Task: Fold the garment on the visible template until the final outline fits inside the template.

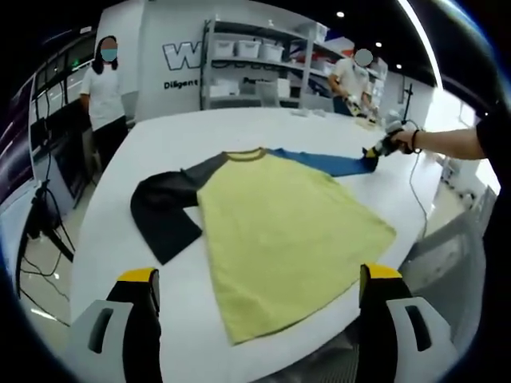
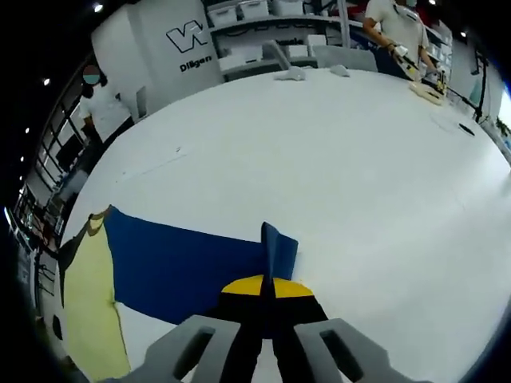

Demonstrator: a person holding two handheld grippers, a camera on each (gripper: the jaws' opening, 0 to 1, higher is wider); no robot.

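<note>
The right gripper [image 2: 267, 294] is pinched tight on the cuff of the blue sleeve [image 2: 188, 267]. The left gripper [image 1: 259, 291] has its jaws wide apart and holds nothing. Just ahead of it, the yellow shirt [image 1: 279, 231] lies flat on the white table [image 1: 231, 132], its dark sleeve [image 1: 164, 211] off to the left.

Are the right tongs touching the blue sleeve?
Touching. In the right gripper view the right tongs are shut on the end of the blue sleeve, whose cuff stands up pinched between the jaws.
</note>
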